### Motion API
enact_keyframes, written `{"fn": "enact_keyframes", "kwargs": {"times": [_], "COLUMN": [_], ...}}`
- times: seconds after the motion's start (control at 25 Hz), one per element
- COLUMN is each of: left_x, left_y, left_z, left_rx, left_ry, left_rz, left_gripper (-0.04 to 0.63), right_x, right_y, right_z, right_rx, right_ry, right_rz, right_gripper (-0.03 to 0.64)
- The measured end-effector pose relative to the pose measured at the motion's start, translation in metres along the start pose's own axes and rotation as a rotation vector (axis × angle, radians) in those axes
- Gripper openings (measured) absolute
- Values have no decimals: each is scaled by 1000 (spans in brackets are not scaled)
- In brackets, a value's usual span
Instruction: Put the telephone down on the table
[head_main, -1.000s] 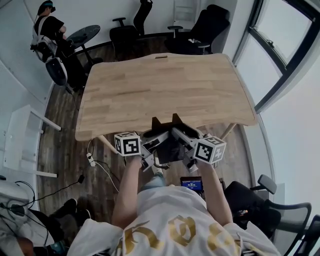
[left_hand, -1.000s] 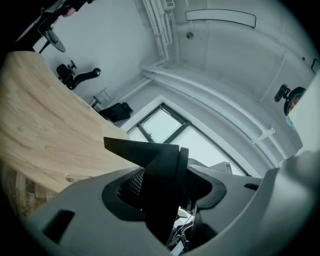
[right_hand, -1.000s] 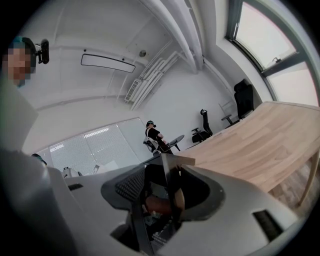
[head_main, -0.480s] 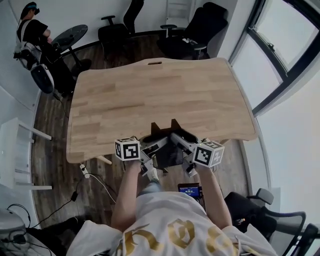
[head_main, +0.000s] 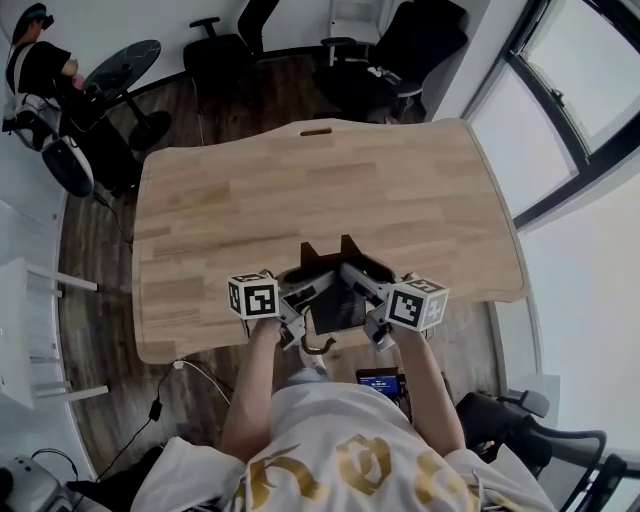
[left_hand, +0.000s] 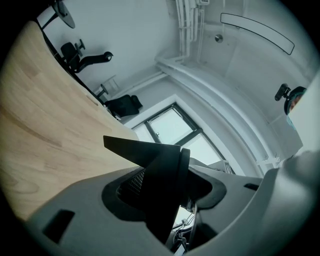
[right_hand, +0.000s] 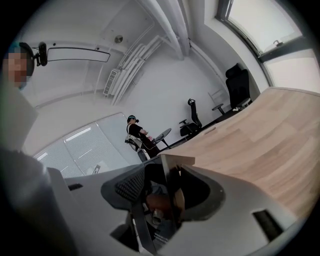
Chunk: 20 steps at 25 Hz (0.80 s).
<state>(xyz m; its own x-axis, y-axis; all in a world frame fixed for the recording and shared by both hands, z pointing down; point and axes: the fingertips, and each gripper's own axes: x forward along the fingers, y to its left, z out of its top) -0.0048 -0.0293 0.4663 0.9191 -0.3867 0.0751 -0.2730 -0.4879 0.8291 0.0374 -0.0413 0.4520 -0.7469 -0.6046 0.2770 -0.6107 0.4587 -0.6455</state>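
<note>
Pale wooden table (head_main: 400, 200) lies below my load. The dark flat telephone (head_main: 335, 306) hangs over its near edge, with the grey left gripper (head_main: 305, 275) and grey right gripper (head_main: 358, 272) each clamped on one side. Not yet done: lowering it and letting go.

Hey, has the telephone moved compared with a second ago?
Yes. The telephone has moved forward: it was short of the table's near edge, and now hangs over it.
</note>
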Motion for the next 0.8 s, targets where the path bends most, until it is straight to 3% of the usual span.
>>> {"fn": "enact_keyframes", "kwargs": {"times": [0.32,0.8], "left_x": [4,21], "left_y": [29,48], "left_z": [35,58], "left_rx": [28,26], "left_ry": [65,66], "left_rz": [-31,-35], "left_gripper": [213,212], "right_x": [36,55], "right_y": [-13,-34], "right_z": [18,38], "right_rx": [22,28], "right_ry": [-32,-43], "right_rz": [-31,-35], "right_gripper": [216,216]}}
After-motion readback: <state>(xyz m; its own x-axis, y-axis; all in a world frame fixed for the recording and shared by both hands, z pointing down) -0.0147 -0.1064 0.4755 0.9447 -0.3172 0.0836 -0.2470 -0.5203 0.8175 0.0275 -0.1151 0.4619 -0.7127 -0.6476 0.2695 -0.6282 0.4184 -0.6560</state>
